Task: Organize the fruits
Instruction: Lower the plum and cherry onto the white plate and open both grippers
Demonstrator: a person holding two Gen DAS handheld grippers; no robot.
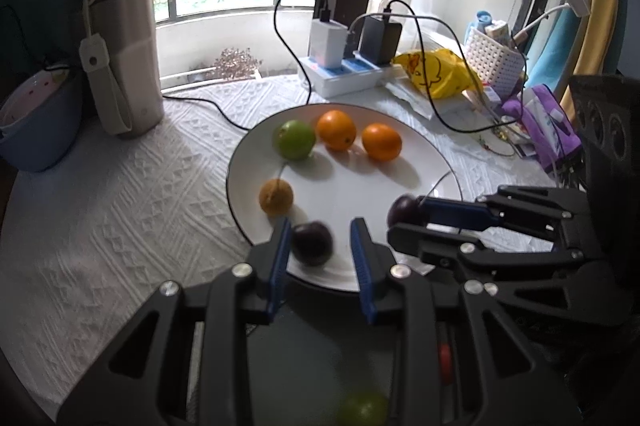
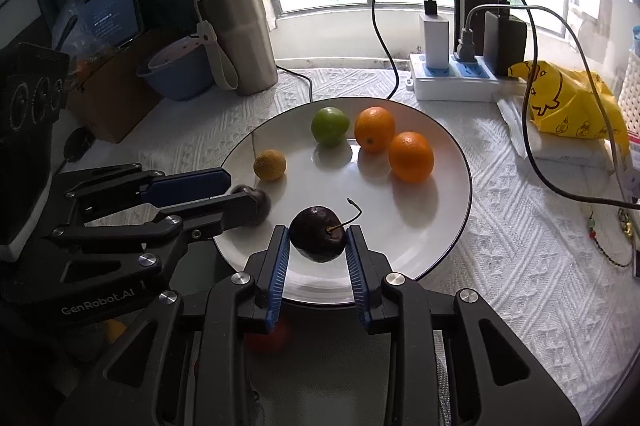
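Right gripper (image 2: 318, 246) of mine clamps a dark cherry (image 2: 318, 234) over the plate (image 2: 440, 226) rim ahead; I'd lower, then release gently; left gripper (image 1: 320, 246) spread around its own cherry (image 1: 312, 243).

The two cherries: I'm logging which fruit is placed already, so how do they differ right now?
The right cherry is clamped between the right hand-held gripper pads; the left cherry sits loose between the open left hand-held gripper fingers, touching at most one pad. The right cherry shows a curved stem; no stem shows on the left cherry, which is blurred. Both are dark purple, at the plate's near edge.
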